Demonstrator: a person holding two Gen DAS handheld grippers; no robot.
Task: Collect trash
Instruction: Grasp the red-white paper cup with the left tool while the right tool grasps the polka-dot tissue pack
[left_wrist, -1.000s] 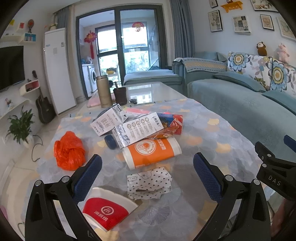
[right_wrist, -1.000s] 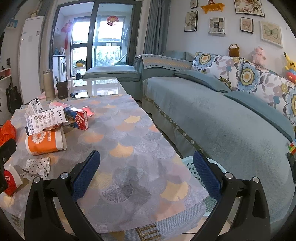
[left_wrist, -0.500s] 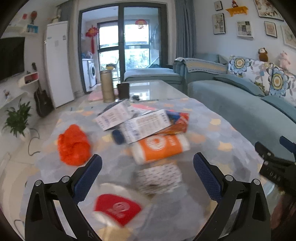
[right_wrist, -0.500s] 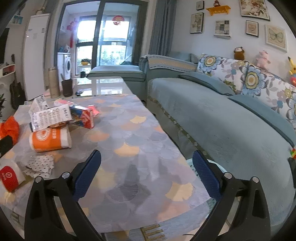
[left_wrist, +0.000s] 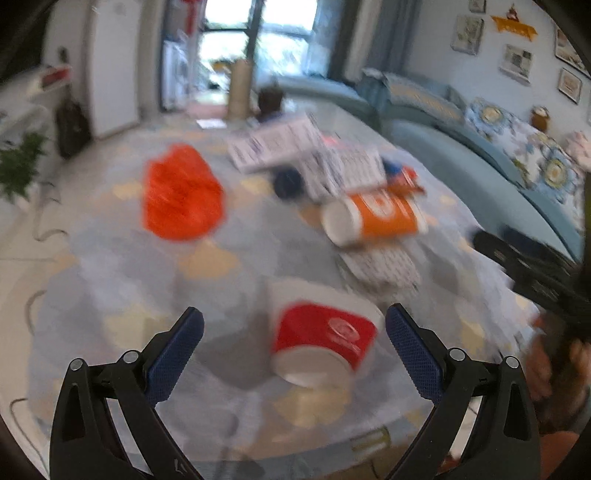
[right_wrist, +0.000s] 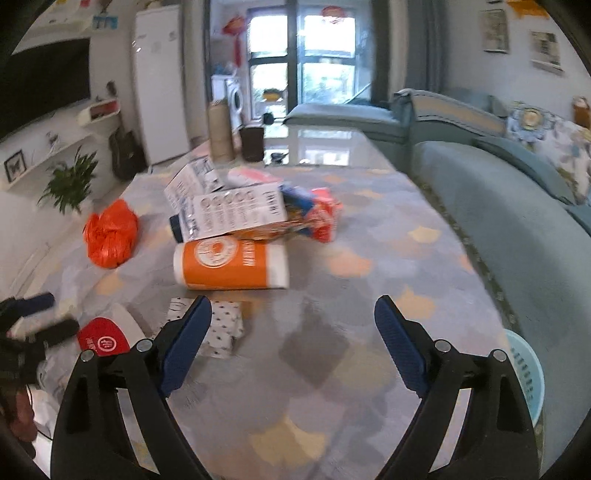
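Trash lies on the patterned tablecloth (right_wrist: 369, 258). A red paper cup (left_wrist: 325, 336) lies on its side just ahead of my left gripper (left_wrist: 294, 314), which is open; the pads do not touch the cup. Beyond it are a spotted paper bag (left_wrist: 380, 266), an orange cup (left_wrist: 376, 218) on its side, white cartons (left_wrist: 280, 144) and an orange plastic bag (left_wrist: 183, 192). My right gripper (right_wrist: 293, 302) hovers over bare cloth, its jaws closing with nothing between them. The orange cup (right_wrist: 231, 264) lies ahead of it and the spotted bag (right_wrist: 221, 325) by its left finger.
A light blue basket (right_wrist: 526, 373) stands on the floor between the table and the teal sofa (right_wrist: 517, 221). A thermos (right_wrist: 219, 131) and a dark cup (right_wrist: 252, 142) stand at the table's far end. A potted plant (right_wrist: 68, 182) is on the left.
My left gripper has swung left and down, so the red cup now lies ahead between its fingers. My right gripper has turned left from the sofa side toward the trash pile.
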